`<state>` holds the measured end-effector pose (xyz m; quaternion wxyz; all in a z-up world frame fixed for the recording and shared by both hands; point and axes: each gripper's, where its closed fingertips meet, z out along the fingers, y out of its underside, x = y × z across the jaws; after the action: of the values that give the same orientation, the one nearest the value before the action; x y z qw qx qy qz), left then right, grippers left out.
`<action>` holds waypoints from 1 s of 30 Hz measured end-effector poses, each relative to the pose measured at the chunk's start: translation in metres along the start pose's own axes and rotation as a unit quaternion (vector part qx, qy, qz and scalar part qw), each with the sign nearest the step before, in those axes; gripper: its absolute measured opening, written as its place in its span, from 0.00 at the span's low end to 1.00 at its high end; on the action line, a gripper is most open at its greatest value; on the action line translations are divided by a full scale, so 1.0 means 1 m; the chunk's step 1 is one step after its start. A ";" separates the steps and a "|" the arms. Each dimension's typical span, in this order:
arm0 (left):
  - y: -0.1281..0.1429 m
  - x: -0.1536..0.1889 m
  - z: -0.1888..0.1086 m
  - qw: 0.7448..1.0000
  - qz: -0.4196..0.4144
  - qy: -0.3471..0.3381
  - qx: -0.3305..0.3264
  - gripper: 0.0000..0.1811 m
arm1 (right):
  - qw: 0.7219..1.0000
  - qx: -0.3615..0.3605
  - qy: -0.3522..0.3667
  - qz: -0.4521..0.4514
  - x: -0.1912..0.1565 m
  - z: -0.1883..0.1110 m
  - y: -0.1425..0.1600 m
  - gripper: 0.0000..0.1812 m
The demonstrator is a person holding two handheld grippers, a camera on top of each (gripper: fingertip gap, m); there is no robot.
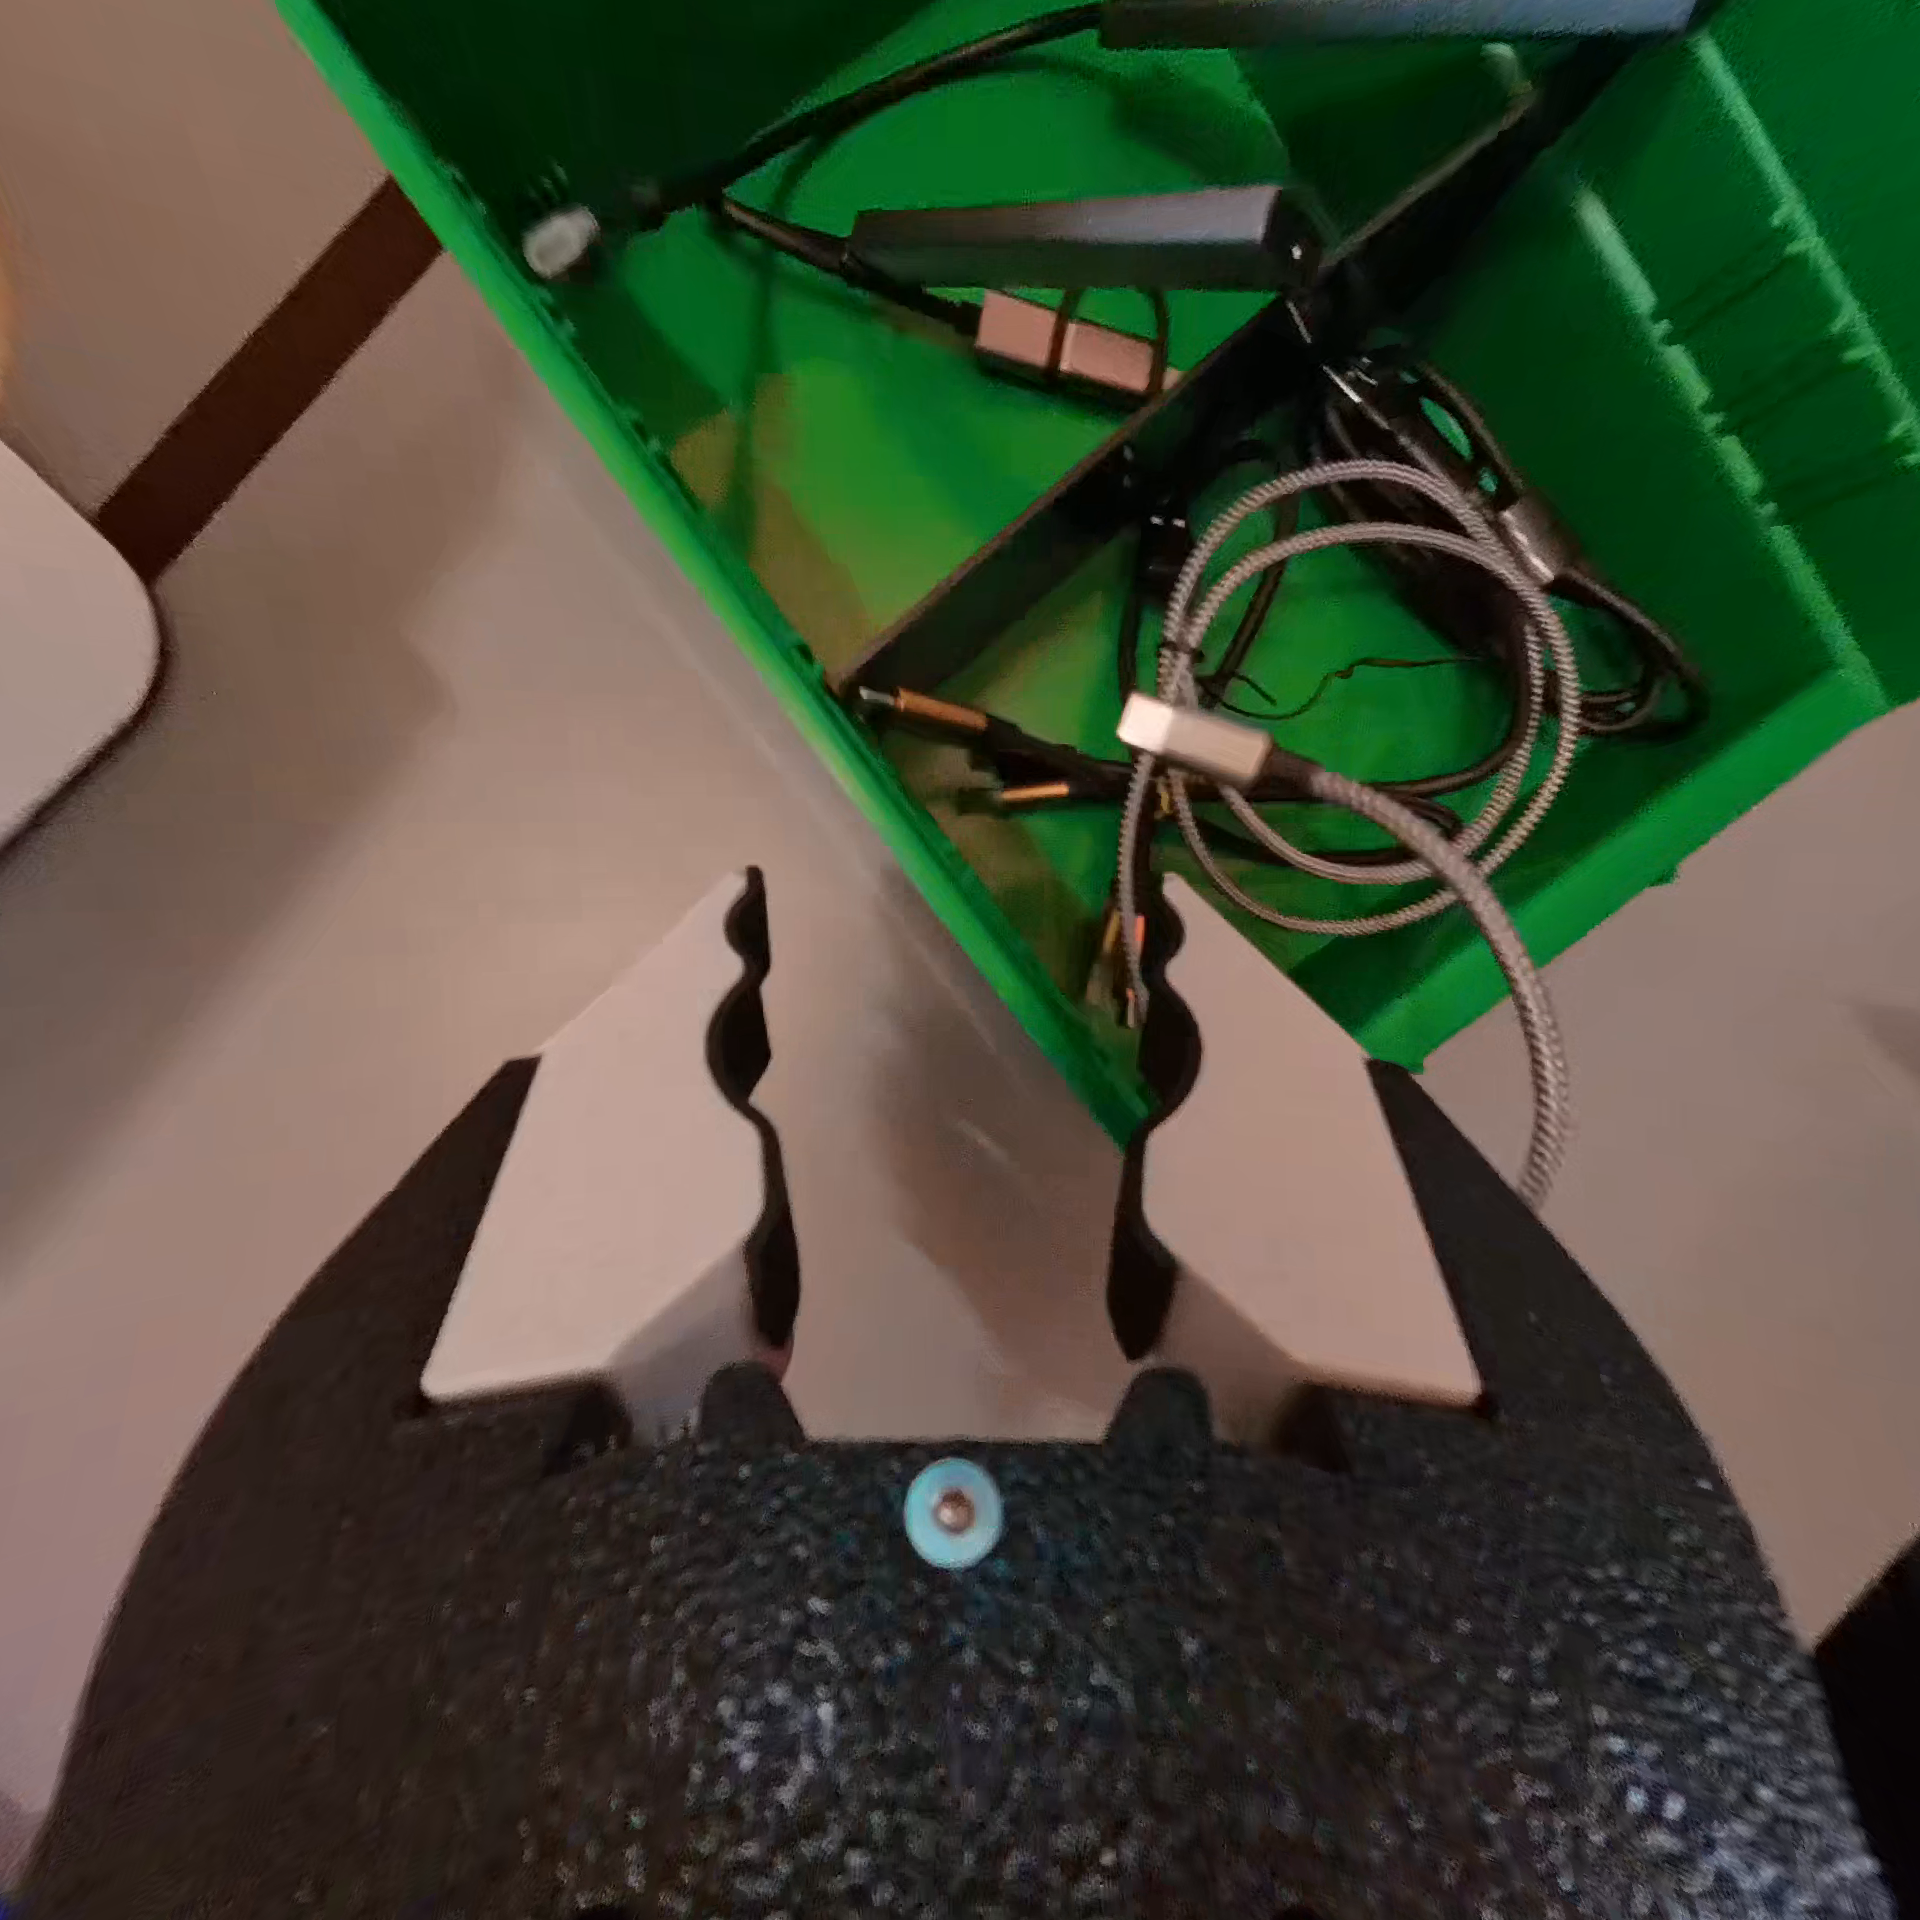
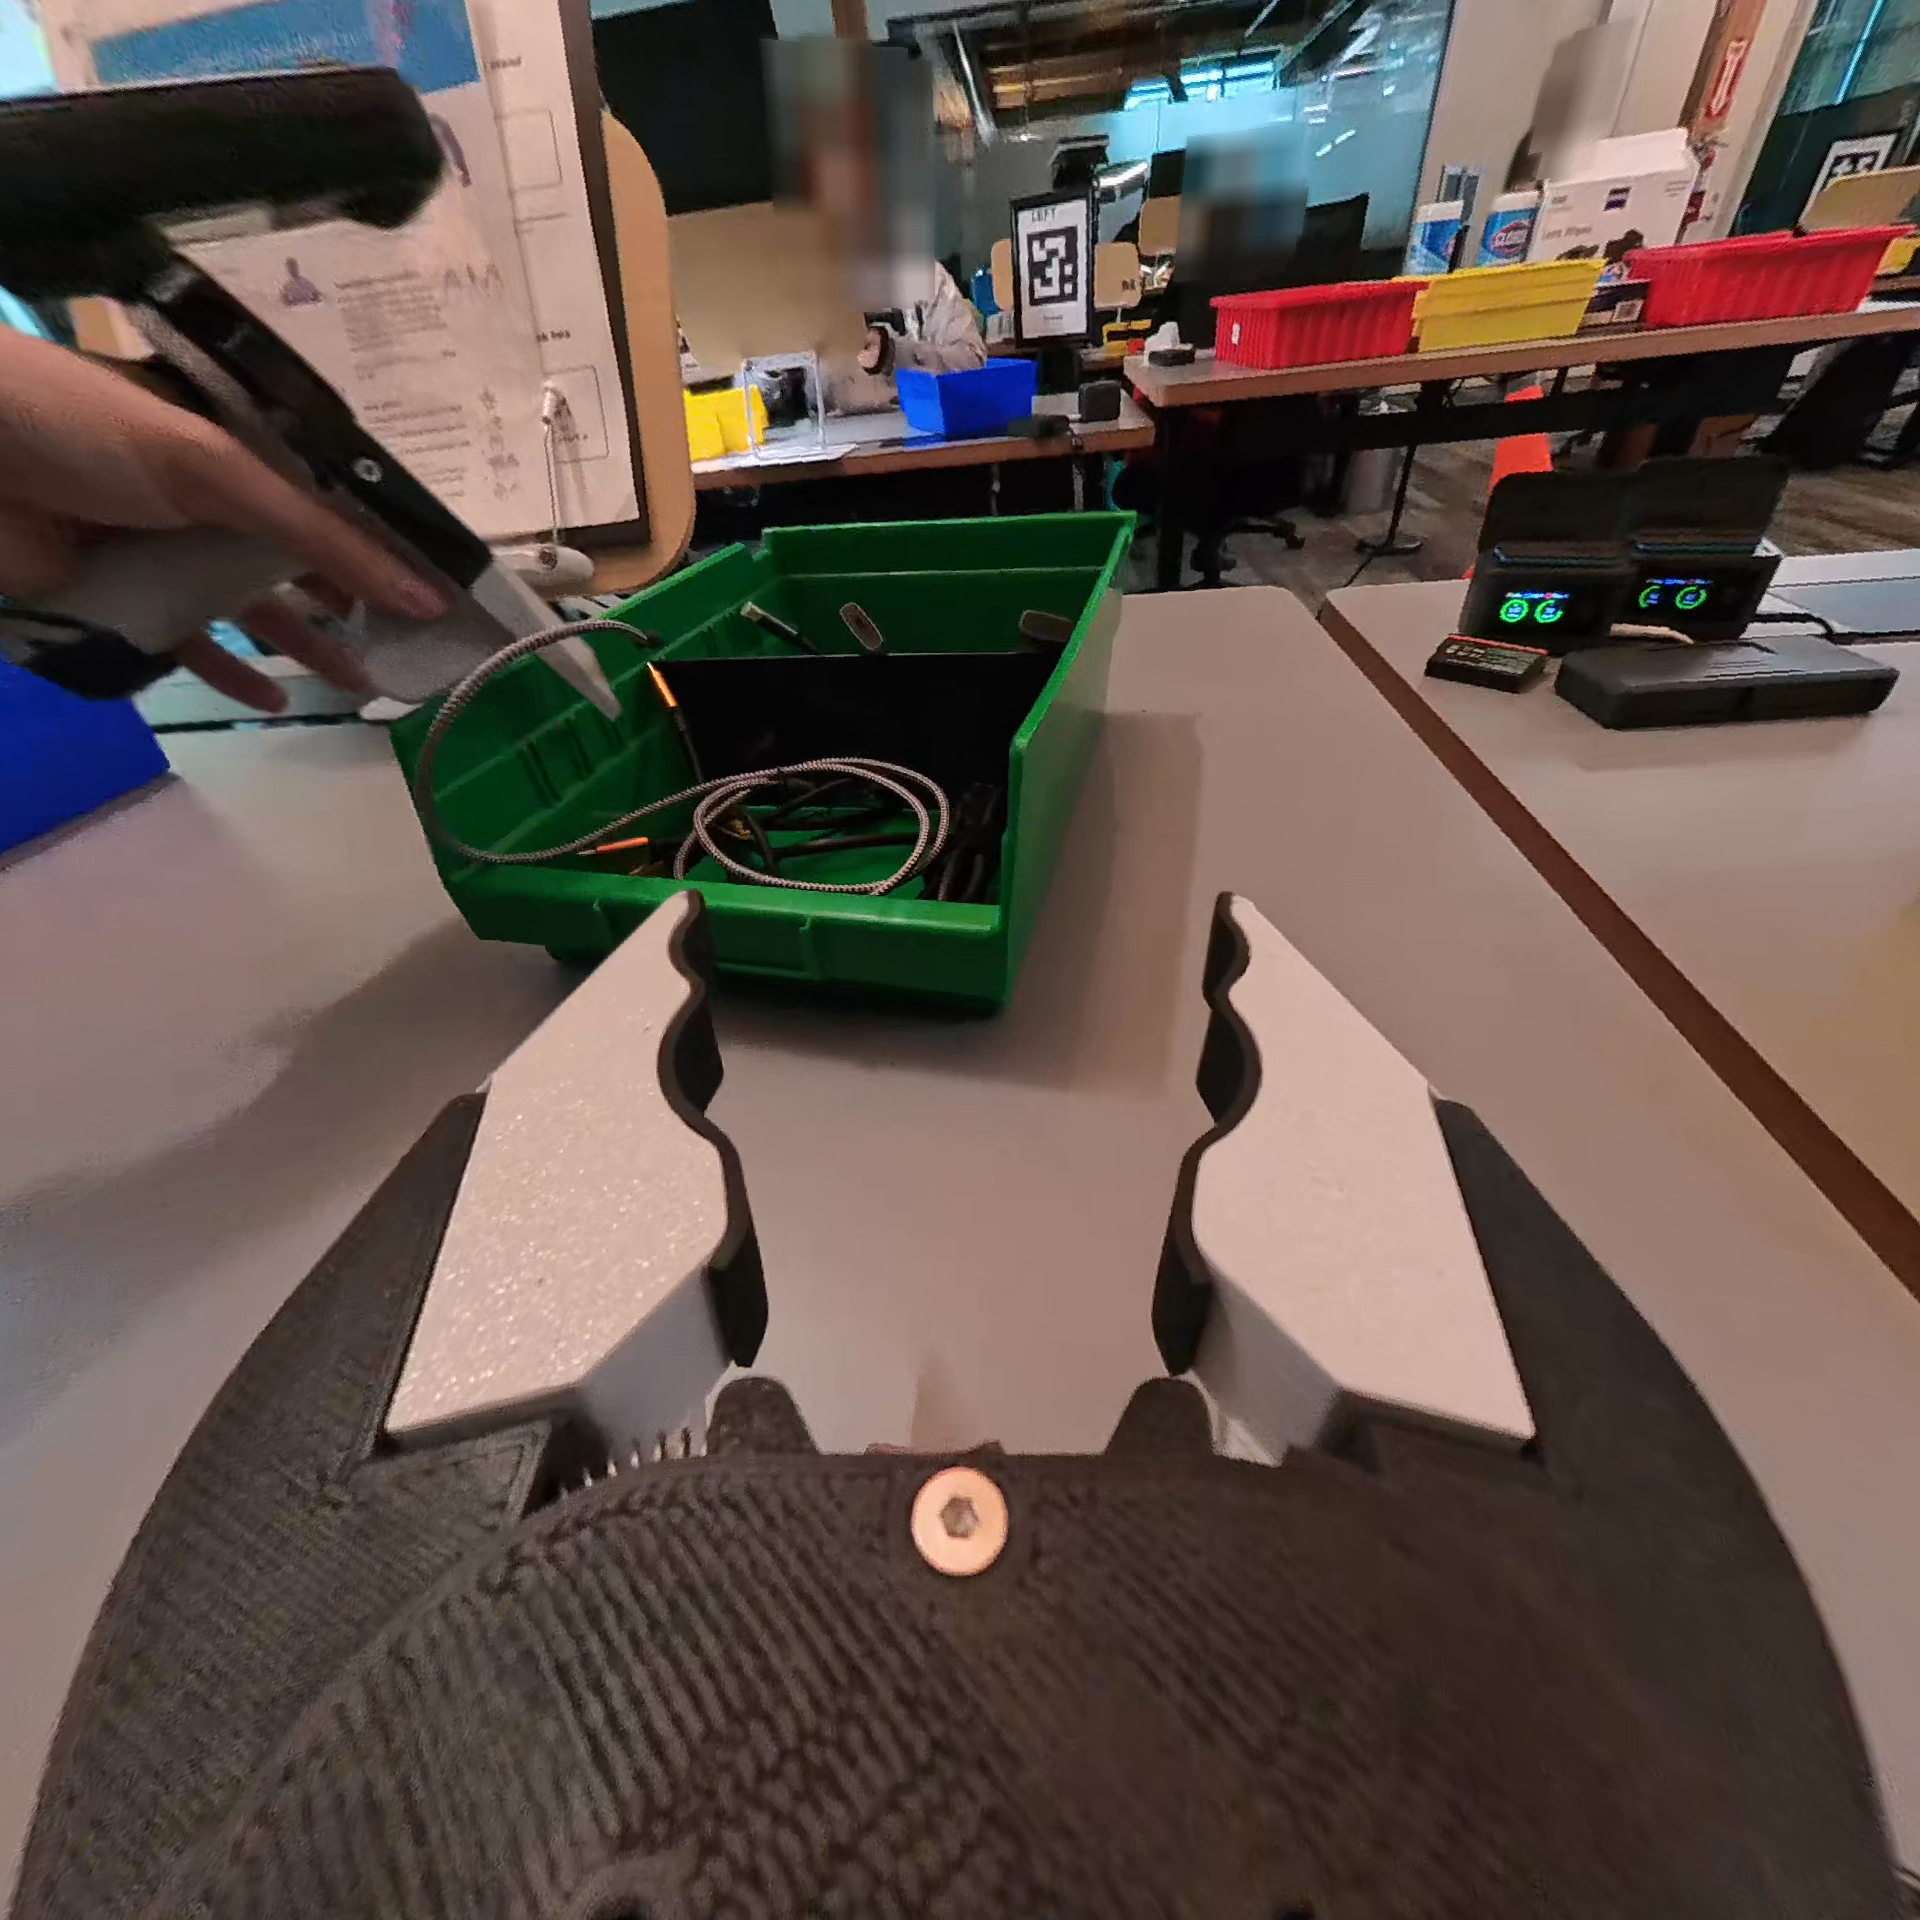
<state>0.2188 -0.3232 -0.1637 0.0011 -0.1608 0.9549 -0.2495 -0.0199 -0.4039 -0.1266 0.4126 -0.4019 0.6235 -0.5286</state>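
A green bin sits on a grey table, split by a black divider. One side holds a coiled grey braided cable with a silver plug and gold-tipped leads. The other side holds black stick-shaped adapters. My left gripper is open and empty, just above the bin's near rim, short of the plug. It also shows in the right wrist view, held by a hand, with the cable arching up beside its tip. My right gripper is open and empty over the table before the bin.
A second table to the right carries black devices with green displays and a black box. A blue bin stands at the left and a board with papers behind it. Red and yellow bins line a far table.
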 end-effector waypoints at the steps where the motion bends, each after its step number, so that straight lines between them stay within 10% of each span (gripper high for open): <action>1: -0.005 -0.003 0.002 1.000 0.015 -0.006 -0.003 0.35 | 1.000 0.001 -0.004 0.002 -0.001 0.002 0.001 0.52; 5: -0.012 -0.013 0.007 0.994 0.100 -0.026 -0.036 0.24 | 1.000 -0.013 0.000 -0.021 0.002 0.005 0.010 0.51; 8: -0.018 0.005 0.013 0.998 0.033 0.019 -0.051 0.38 | 0.999 -0.020 0.027 -0.028 0.013 0.004 0.009 0.51; 14: 0.017 0.009 0.039 0.988 -0.017 0.023 -0.149 0.26 | 0.996 0.007 0.008 -0.086 -0.018 -0.001 -0.024 0.51; 22: 0.013 -0.027 0.045 0.999 0.004 -0.031 -0.012 0.09 | 0.995 0.016 -0.034 -0.092 -0.065 -0.008 -0.041 0.51; 30: 0.130 -0.015 -0.020 0.997 0.069 0.035 0.013 0.09 | 0.983 -0.003 -0.104 -0.153 -0.133 -0.044 -0.028 0.50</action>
<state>0.1918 -0.2021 -0.2092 -0.0133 -0.0860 0.9598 -0.2667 -0.0144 -0.2683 -0.0830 0.3887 -0.5463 0.5101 -0.5388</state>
